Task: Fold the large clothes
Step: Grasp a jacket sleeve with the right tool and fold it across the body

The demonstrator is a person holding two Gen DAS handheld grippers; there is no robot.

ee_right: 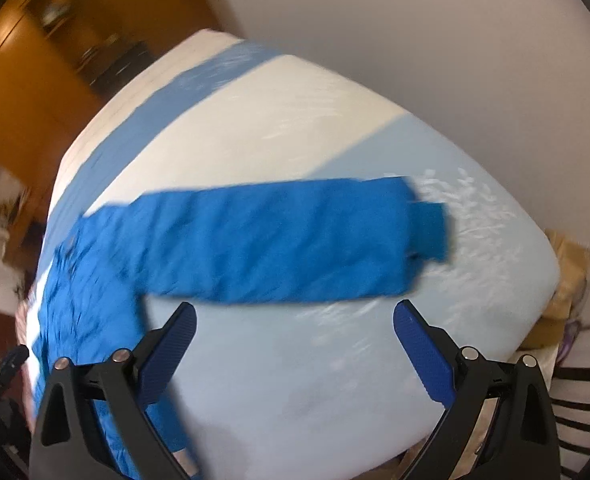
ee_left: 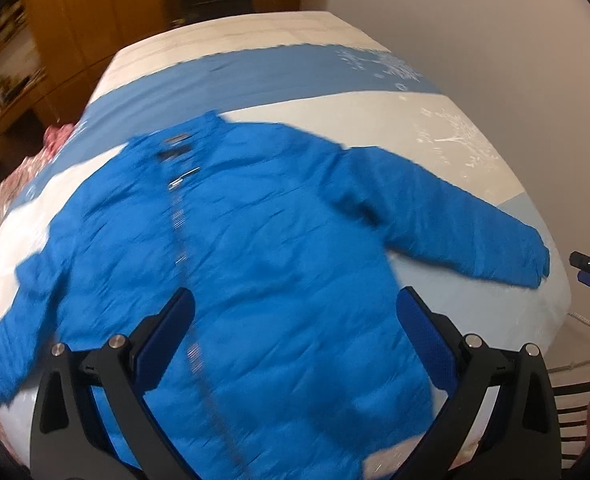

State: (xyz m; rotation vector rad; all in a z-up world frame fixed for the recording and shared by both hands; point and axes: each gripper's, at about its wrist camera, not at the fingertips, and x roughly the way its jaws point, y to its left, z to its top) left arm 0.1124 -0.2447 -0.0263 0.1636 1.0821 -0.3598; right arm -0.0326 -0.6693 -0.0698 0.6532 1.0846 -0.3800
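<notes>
Two open grippers over one blue puffer jacket [ee_left: 255, 248], spread flat, front up, on the bed [ee_left: 335, 96].

Both the left gripper [ee_left: 295, 316] and the right gripper [ee_right: 295, 320] have their jaws spread wide and hold nothing. The jacket body lies directly ahead of and beneath the left gripper; one sleeve [ee_right: 279, 240] stretches crosswise just ahead of the right. The padded jacket looks light, soft and springy, with a likely slick shell, so pinch deep at the cuff [ee_right: 431, 232] or hem. Only the left view shows the zipper [ee_left: 179, 216], collar and both sleeves; only the right shows the cuff's end clearly.
</notes>
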